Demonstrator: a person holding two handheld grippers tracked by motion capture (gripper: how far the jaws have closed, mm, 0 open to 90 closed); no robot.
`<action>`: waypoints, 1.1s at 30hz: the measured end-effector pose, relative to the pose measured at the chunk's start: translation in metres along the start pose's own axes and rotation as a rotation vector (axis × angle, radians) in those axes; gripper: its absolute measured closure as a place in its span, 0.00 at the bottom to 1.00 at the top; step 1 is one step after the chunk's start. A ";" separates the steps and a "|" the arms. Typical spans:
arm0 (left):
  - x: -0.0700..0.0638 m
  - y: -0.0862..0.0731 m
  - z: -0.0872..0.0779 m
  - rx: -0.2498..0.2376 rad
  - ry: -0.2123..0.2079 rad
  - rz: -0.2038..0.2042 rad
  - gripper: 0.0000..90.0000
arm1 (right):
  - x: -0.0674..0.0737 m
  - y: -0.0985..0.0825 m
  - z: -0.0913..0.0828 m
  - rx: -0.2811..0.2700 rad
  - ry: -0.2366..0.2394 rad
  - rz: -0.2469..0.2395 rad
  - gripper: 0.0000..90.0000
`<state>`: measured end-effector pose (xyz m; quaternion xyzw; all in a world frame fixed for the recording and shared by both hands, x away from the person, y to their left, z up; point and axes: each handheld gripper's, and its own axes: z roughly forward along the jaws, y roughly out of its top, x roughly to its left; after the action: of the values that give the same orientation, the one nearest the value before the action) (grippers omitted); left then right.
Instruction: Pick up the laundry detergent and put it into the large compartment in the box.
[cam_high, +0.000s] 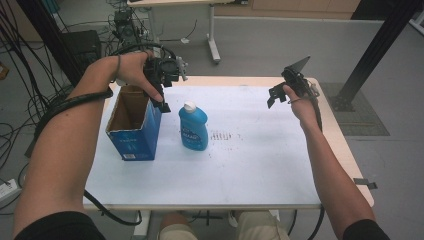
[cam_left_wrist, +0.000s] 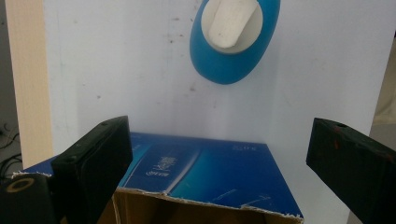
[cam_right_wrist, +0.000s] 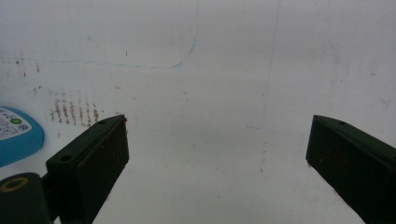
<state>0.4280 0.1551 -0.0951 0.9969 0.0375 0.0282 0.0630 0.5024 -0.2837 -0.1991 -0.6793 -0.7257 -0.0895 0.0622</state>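
Observation:
A blue bottle (cam_high: 193, 126) with a white cap stands upright on the white table top (cam_high: 250, 165), just right of an open blue cardboard box (cam_high: 134, 122). In the left gripper view I look down on the bottle (cam_left_wrist: 233, 42) and on the box's torn top edge (cam_left_wrist: 205, 177). My left gripper (cam_high: 162, 87) hangs above the box's far right corner, jaws wide apart with nothing between them. Far to the right, my right gripper (cam_high: 280, 92) is held above the table, open and empty. The bottle's edge (cam_right_wrist: 16, 133) sits at the left of the right gripper view.
The box's open top shows a brown inside. Faint reddish marks (cam_high: 225, 136) dot the table right of the bottle. Black frame posts (cam_high: 380, 45) stand beyond the table's far corners, and cables lie on the floor at the left (cam_high: 30, 95).

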 end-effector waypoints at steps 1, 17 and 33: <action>0.000 0.000 0.001 -0.002 -0.002 0.000 0.08 | 0.000 0.000 0.000 0.002 -0.003 0.000 0.06; 0.001 0.002 0.001 -0.001 -0.004 0.006 0.08 | 0.000 0.000 -0.002 0.001 -0.005 -0.002 0.06; 0.002 0.016 0.004 -0.001 -0.013 0.038 0.08 | 0.002 -0.004 -0.004 -0.002 -0.002 -0.005 0.06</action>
<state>0.4314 0.1390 -0.0966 0.9976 0.0180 0.0229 0.0631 0.4981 -0.2829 -0.1945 -0.6778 -0.7272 -0.0898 0.0605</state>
